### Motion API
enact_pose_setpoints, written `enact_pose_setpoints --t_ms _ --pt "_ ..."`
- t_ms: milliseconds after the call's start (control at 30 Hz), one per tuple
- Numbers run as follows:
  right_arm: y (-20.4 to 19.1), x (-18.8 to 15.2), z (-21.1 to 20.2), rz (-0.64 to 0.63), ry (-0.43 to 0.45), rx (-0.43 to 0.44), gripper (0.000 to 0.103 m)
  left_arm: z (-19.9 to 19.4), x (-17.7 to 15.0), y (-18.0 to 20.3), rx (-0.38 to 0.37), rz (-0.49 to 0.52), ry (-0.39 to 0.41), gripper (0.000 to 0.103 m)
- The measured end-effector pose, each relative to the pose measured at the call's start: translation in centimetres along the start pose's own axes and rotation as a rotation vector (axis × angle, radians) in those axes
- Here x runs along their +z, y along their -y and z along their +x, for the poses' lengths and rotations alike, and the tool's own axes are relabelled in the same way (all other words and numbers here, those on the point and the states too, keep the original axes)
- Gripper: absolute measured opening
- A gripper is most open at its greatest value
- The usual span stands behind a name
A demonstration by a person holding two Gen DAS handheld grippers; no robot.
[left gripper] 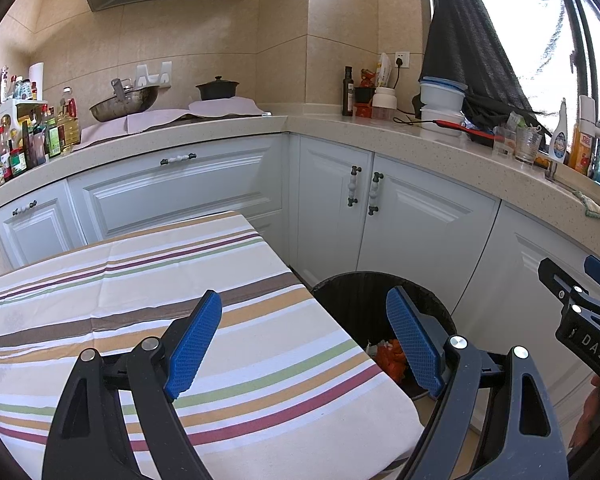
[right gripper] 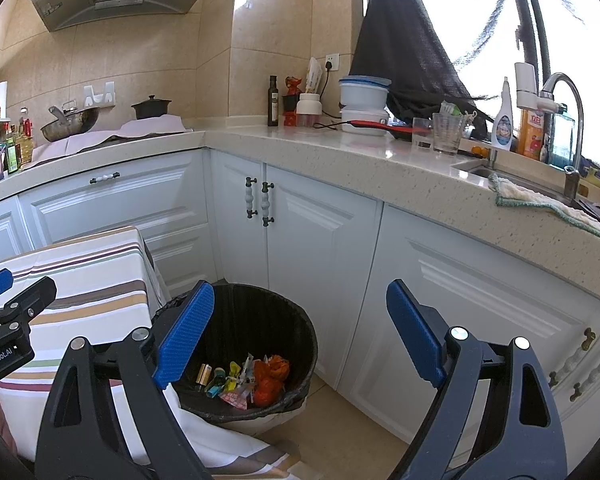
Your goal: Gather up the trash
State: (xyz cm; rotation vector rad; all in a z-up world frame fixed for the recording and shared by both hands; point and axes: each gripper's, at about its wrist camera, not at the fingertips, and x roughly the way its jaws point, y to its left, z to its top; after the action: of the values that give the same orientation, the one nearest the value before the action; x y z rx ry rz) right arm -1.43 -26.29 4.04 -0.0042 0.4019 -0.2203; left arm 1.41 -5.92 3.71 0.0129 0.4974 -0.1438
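A black-lined trash bin (right gripper: 296, 332) stands on the floor by the table's right edge; it also shows in the left wrist view (left gripper: 356, 292). Inside lie several pieces of trash (right gripper: 244, 380): orange wrappers, small coloured packets, a yellow tube. My right gripper (right gripper: 300, 334) is open and empty, above and in front of the bin. My left gripper (left gripper: 306, 344) is open and empty over the right edge of the striped tablecloth (left gripper: 140, 304). Each gripper shows at the edge of the other's view: the right one (left gripper: 580, 300), the left one (right gripper: 8, 292).
White cabinets (right gripper: 320, 240) and a speckled counter (right gripper: 360, 156) wrap behind the bin. On the counter stand bottles, containers, glasses (right gripper: 446, 134), a wok (left gripper: 124, 102) and a pot. A sink with a tap (right gripper: 568, 120) and a cloth are at the right.
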Motion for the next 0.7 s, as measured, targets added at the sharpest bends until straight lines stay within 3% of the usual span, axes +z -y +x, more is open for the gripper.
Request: enact_pose_setpoints --t_ms 700 --pt "0.04 0.01 -0.01 -0.001 0.002 -0.001 0.086 -0.07 0.09 0.39 0.003 -0.001 0.002 0.082"
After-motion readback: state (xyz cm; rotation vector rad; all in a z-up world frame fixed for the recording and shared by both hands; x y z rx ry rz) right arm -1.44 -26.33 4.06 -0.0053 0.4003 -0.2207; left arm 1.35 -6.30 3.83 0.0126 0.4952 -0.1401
